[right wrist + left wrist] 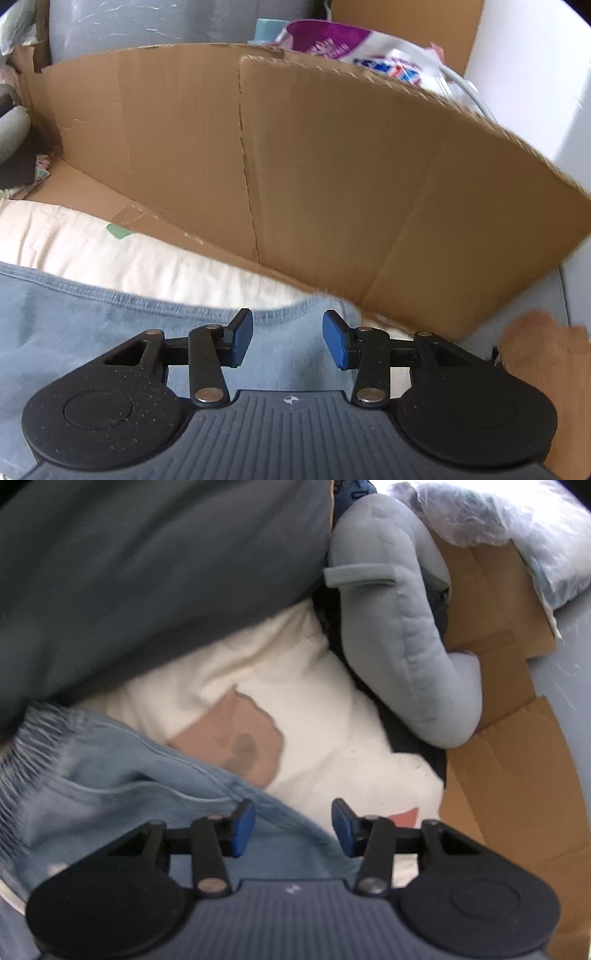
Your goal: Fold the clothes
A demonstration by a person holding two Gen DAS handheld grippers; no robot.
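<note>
Left wrist view. Left claw (293, 827): blue pads spread apart, nothing pinched; it hangs over the light blue garment (110, 775), whose fabric lies below the pads, not between them. Gathered ribbed band of that garment at far left, blurred. Garment lies on a cream cloth (295, 701) bearing a tan printed patch (236, 738); whether the cream cloth is clothing or bedding cannot be told. Dark grey cushion (147, 572) above. Pale blue plush toy (406, 646) lies along the cream cloth's right edge. Cardboard box (498, 757) to the right; clear plastic bag (498, 524) at top right.

Right wrist view. Right claw (288, 339): pads spread, empty. Stitched hem of the light blue garment (92, 325) runs just ahead of the fingertips, the fabric flat beneath. Cream cloth (110, 251) beyond the hem. Cardboard box wall (332, 166) stands behind. Purple-and-white packet (351, 40) over the wall. A blurred hand (543, 350) at right edge.

Progress, as judged: both claws appear to have let go with the garment laid down smooth; a fold seems placed. Whether further folds or other garments remain cannot be told.
</note>
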